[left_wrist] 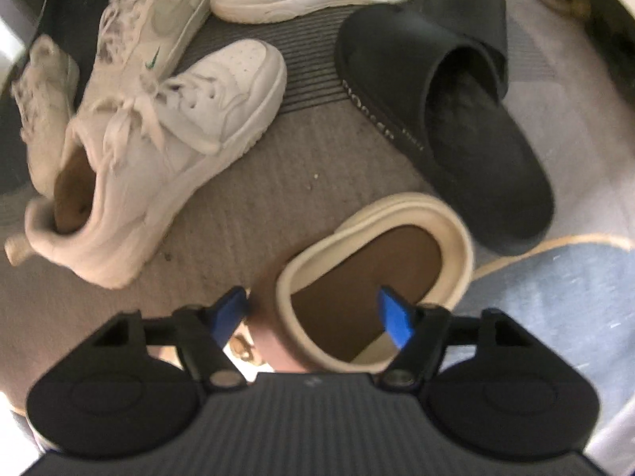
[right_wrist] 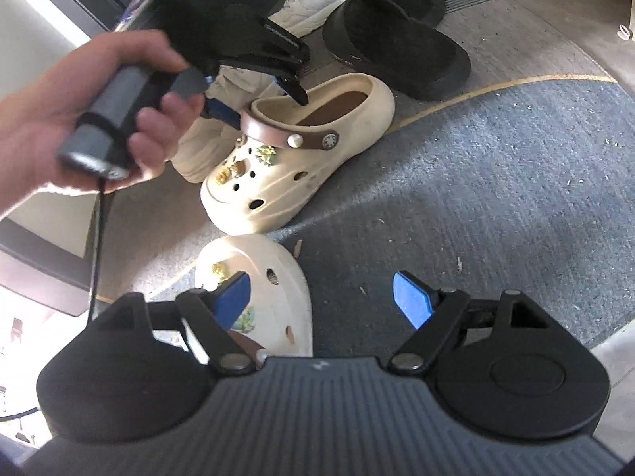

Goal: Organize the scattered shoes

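The left gripper (left_wrist: 313, 313) points steeply down over a cream clog (right_wrist: 301, 150) that stands on the floor where the grey-beige carpet (left_wrist: 246, 206) meets a blue rug (right_wrist: 496, 198). Its jaws are apart, one blue pad inside the clog's brown-lined opening and the other outside by the brown heel strap (right_wrist: 289, 135); whether either pad presses on the rim is hard to tell through the blur. A hand (right_wrist: 59, 119) grips this gripper's handle.

The right gripper (right_wrist: 321, 297) hangs over the blue rug with its jaws wide apart and nothing between them. A second cream clog (right_wrist: 274, 289) lies just beside its left pad, near the first clog.

Beyond the clog, a pair of black slides (left_wrist: 456, 119) lies on the carpet, one overlapping the other. Several white sneakers (left_wrist: 158, 139) are heaped toward the far left, partly on a dark ribbed mat (left_wrist: 309, 63).
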`<act>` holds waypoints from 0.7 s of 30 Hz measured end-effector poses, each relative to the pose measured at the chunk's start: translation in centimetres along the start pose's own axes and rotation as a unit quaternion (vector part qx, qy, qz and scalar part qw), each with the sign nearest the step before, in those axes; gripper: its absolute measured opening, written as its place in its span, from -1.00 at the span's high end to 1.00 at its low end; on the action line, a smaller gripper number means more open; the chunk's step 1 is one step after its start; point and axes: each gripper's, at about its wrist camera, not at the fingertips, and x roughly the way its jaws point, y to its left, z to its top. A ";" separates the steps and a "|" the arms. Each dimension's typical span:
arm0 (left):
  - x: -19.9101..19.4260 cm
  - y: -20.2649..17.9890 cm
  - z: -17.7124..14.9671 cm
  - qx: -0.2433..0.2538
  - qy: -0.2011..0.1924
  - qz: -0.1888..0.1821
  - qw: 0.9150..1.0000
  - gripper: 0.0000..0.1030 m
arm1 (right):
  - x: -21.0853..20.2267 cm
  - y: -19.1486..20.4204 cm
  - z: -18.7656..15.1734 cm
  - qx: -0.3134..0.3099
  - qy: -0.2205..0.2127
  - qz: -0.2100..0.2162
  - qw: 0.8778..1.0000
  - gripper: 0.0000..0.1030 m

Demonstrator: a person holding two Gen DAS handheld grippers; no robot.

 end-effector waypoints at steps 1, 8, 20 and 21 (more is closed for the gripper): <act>0.1 -0.5 0.0 0.012 -0.002 0.014 1.000 -0.28 | 0.0 -0.1 0.0 0.002 0.000 0.000 1.000 -0.58; 1.6 -0.4 -0.7 0.054 -0.021 0.075 0.995 0.47 | 0.0 -1.2 0.0 0.029 0.002 -0.005 1.000 -0.58; -0.2 3.0 -2.5 0.093 -0.055 0.020 0.994 0.57 | -0.1 -2.2 -0.2 0.051 -0.006 -0.007 0.999 -0.58; -0.5 3.2 -2.6 0.095 -0.058 0.021 0.994 0.58 | 0.0 -2.3 -0.2 0.053 -0.006 -0.008 0.999 -0.58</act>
